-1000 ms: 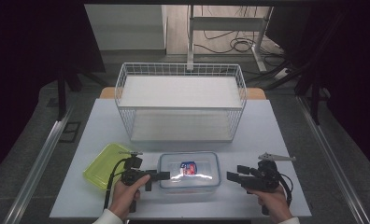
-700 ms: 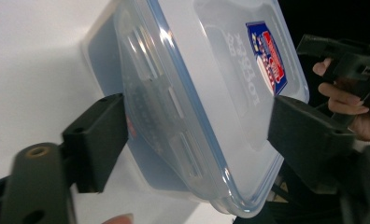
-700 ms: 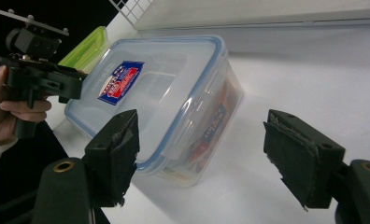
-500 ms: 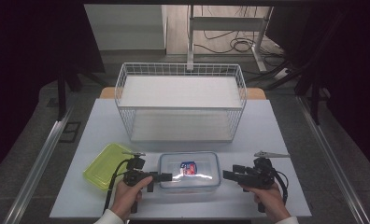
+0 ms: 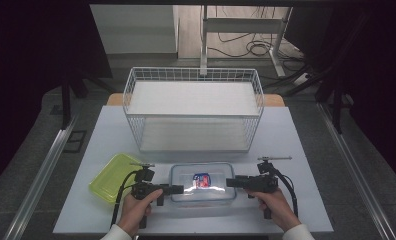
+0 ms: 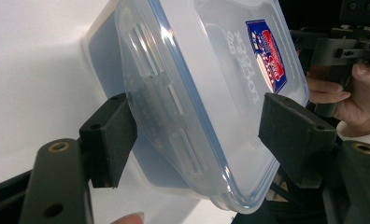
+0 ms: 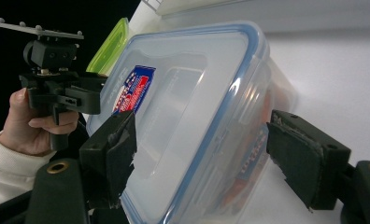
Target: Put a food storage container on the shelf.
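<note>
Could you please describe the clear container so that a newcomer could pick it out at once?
Start at the white wire basket at mid-table. Nearer the person, between both grippers, lies the clear container. Unlike the yellow-green tray beside it, it is see-through, with a blue-edged lid and a red-and-blue label.

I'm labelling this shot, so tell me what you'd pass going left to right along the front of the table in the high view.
Green lid → left gripper → clear container → right gripper.
</note>
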Action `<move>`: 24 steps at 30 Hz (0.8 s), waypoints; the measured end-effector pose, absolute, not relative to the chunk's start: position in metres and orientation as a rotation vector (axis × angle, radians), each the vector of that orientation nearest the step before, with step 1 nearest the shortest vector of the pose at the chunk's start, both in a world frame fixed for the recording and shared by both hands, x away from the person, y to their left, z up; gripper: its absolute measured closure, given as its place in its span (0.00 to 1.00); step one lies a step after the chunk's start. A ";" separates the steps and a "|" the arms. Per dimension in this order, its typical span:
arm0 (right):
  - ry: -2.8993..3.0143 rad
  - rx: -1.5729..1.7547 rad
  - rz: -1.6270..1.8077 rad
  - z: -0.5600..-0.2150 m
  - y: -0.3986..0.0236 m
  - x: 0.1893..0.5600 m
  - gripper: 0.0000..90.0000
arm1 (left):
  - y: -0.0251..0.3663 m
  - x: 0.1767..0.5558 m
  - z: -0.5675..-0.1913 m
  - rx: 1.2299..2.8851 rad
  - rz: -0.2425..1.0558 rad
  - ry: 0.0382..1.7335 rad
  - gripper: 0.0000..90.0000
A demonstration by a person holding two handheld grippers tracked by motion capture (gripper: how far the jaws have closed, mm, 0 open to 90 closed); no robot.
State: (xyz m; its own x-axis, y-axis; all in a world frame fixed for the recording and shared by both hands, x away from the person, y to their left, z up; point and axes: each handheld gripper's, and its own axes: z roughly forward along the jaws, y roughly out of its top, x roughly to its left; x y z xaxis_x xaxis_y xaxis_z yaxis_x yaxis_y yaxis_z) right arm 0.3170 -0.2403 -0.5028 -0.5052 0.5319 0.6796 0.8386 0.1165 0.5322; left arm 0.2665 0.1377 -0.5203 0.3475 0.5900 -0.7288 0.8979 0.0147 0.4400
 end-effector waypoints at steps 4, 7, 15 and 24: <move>-2.078 -1.334 -1.316 -0.505 -0.237 0.320 0.27 | 0.138 0.267 -0.520 1.680 -0.414 1.344 0.31; -2.080 -1.327 -1.291 -0.507 -0.234 0.321 0.27 | 0.138 0.267 -0.520 1.679 -0.415 1.345 0.31; -2.054 -1.329 -1.276 -0.510 -0.233 0.324 0.28 | 0.138 0.267 -0.520 1.680 -0.415 1.344 0.31; -2.038 -1.356 -1.250 -0.511 -0.236 0.325 0.38 | 0.138 0.267 -0.520 1.676 -0.413 1.348 0.31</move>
